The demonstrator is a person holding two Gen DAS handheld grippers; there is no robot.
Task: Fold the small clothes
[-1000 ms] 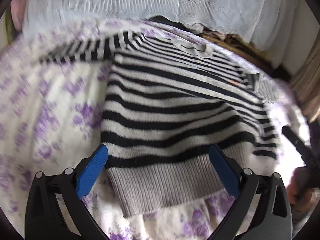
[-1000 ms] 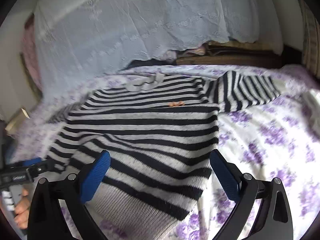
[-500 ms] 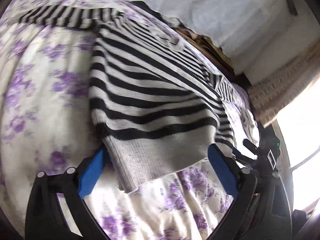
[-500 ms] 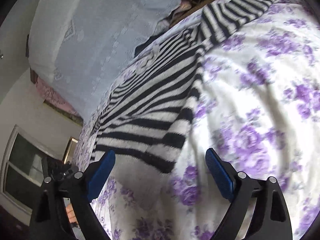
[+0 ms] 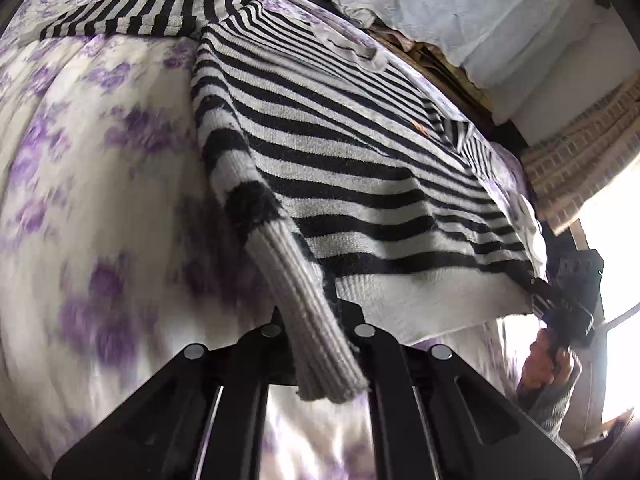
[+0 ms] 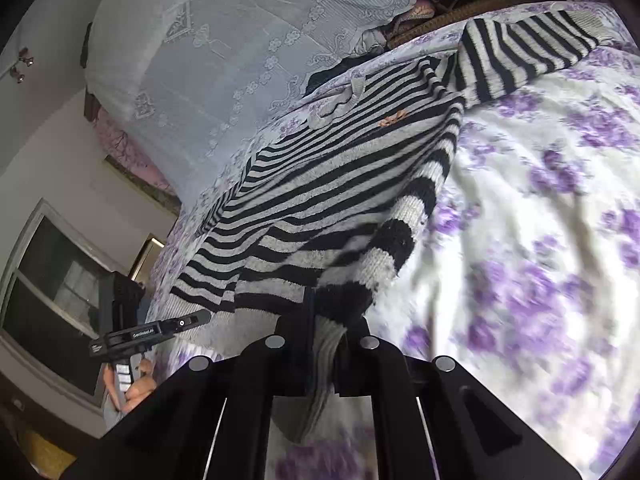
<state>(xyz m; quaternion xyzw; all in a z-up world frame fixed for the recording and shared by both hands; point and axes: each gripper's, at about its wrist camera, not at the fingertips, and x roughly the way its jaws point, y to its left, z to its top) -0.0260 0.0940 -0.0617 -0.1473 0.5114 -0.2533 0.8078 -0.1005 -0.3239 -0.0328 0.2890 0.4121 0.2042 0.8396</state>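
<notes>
A small black-and-white striped sweater lies spread on a bed, its grey ribbed hem nearest me. My left gripper is shut on the hem's left corner, and the ribbed cloth bunches up between the black fingers. In the right wrist view the same sweater shows, and my right gripper is shut on the hem's right corner, with the cloth pinched and hanging down behind the jaws. Each gripper appears in the other's view: the right gripper at the far right, the left gripper at lower left, held by a hand.
The bed has a white sheet with purple flowers, also wide to the right of the sweater. A pale lace cover drapes over things behind the bed. One striped sleeve stretches out left, the other sleeve right.
Both grippers went from wide open over the hem to shut on its two corners. Both dropped closer to the bed, and the hem corners now bunch up in the jaws.
</notes>
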